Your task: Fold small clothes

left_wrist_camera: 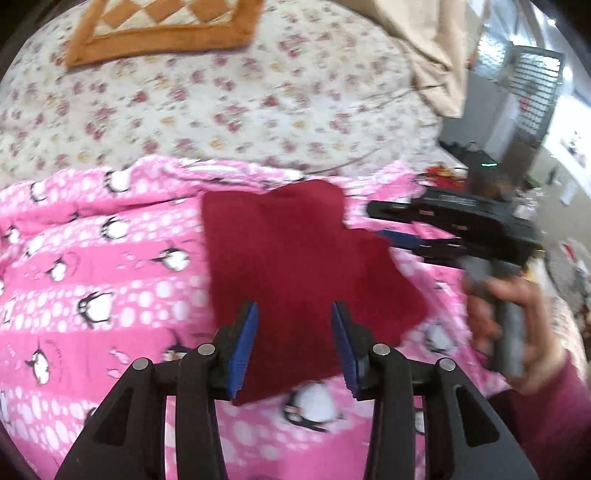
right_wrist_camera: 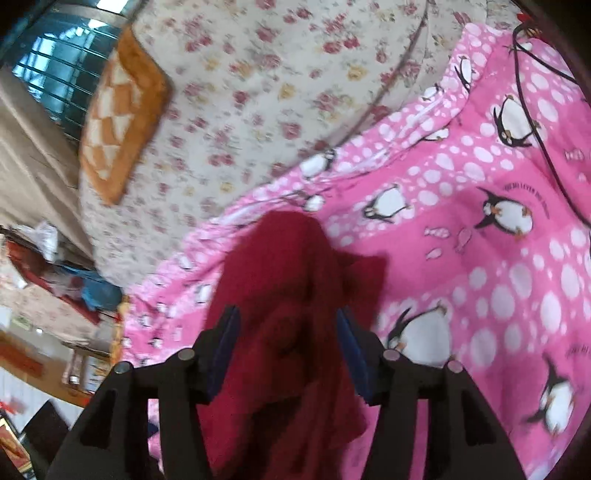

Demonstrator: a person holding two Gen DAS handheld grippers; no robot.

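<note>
Lying flat on a pink fleece blanket printed with penguins and white dots (left_wrist_camera: pixel 92 240), a small dark red knitted garment (left_wrist_camera: pixel 295 258) fills the middle of the left wrist view. Its long axis appears to run from the near edge toward the far edge of the blanket, tilted a little to the left at the far end, with a stepped outline on its right side. The left gripper (left_wrist_camera: pixel 293 347) hovers over the near end of the garment with its blue-padded jaws parted and nothing pinched between them; the cloth shows in the gap but the pads do not press on it. The right gripper (left_wrist_camera: pixel 384 225) comes in from the right, held by a hand in a dark red sleeve (left_wrist_camera: pixel 517 325), its tips just at the garment's right edge. In the right wrist view the right gripper's jaws also stand apart, and the red cloth bunches up in the space between them; the picture is blurred, so whether a pad touches the cloth is unclear. The left gripper seems the nearer one to the garment's near end, so a fold along the long axis would likely start there. Beyond the blanket lies a cream bedcover with small pink flowers (left_wrist_camera: pixel 221 103), and on it a brown-bordered checked cushion (left_wrist_camera: pixel 162 29). A cluttered room with a barred window (right_wrist_camera: pixel 62 62) sits past the bed.
</note>
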